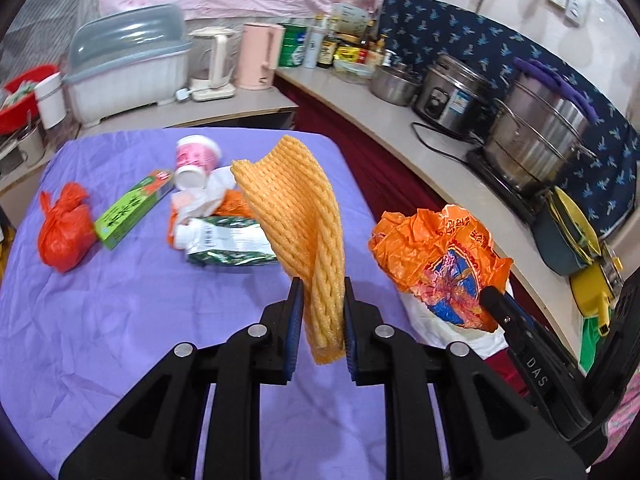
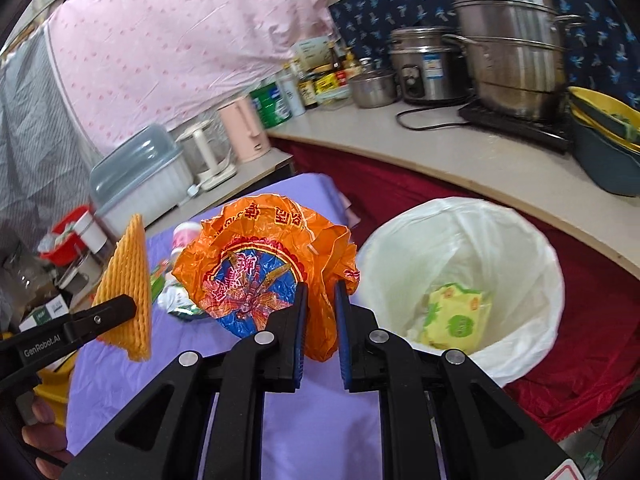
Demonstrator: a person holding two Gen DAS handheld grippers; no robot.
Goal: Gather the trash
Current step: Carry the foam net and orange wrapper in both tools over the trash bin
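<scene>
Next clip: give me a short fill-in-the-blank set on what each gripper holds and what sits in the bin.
1. The left gripper is shut on a foam net coloured ____.
2. The right gripper is shut on a crumpled orange ____.
3. The bin is lined with a ____ bag.
4. Inside the bin lies a ____ packet.

Missing words: orange; plastic bag; white; yellow

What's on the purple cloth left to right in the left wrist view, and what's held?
Red bag → green box → pink cup → foam net, held up in the left gripper → orange bag, held by the right gripper.
</scene>
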